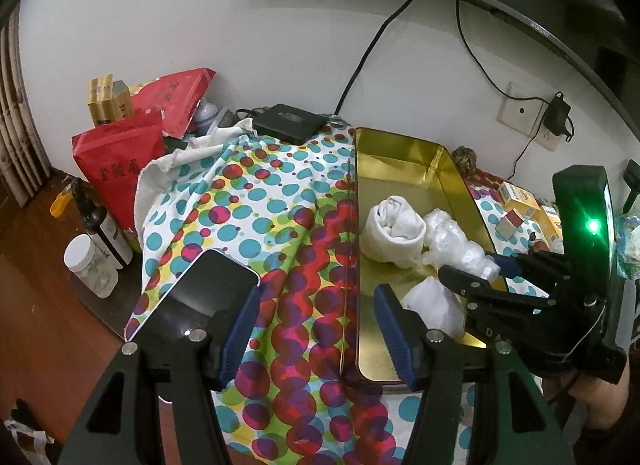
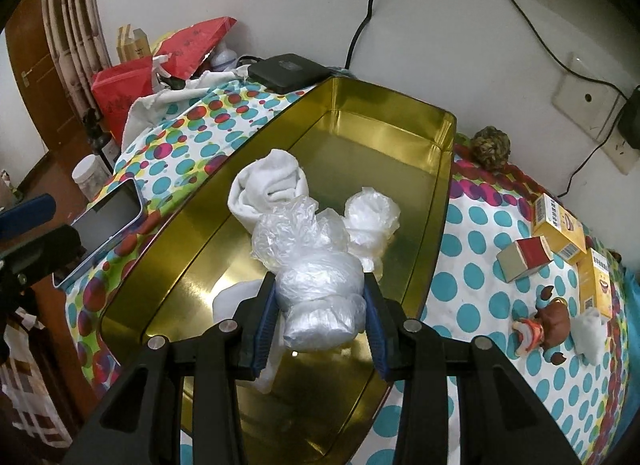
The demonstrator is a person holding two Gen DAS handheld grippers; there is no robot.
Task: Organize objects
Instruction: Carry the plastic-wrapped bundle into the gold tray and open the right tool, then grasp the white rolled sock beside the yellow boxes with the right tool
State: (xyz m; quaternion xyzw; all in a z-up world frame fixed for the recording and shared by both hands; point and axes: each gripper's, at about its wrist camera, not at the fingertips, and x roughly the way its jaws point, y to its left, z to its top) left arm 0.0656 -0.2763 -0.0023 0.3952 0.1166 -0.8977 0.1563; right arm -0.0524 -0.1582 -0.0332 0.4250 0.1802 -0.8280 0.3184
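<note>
A: Gold metal tin (image 2: 400, 125), long, shallow, glossy inside, sits on the polka-dot cloth (image 1: 280, 193). Near end cut off behind the gripper frames in both views.

B: Contents?

A: Rolled white cloth (image 2: 266, 181) toward the middle, soft and ribbed. Crinkled clear plastic bundles (image 2: 368, 217) beside it. Right gripper (image 2: 320, 297) is clamped on one wrapped plastic bundle (image 2: 320, 285) over the tin's near half; both blue pads press its sides. What's inside the wrap I can't make out.

B: Resting on the tin floor or lifted?

A: Can't tell. Another white piece (image 2: 234, 297) lies under it, mostly hidden by the left finger.

B: Left gripper?

A: Left gripper (image 1: 316, 329) has its jaws apart with nothing between them, straddling the tin's left wall. A phone (image 1: 200, 293), dark glass face up, lies partly behind its left finger.

B: Still outside the tin?

A: Right of it on the cloth: yellow cartons (image 2: 560, 229), a small red-and-grey box (image 2: 524, 257), a brown figurine (image 2: 548, 321), a white wad (image 2: 590, 329). Carton print unreadable. Black flat box (image 2: 288, 71) at the far end, red bags (image 1: 120, 161) behind, partly blocked.
</note>
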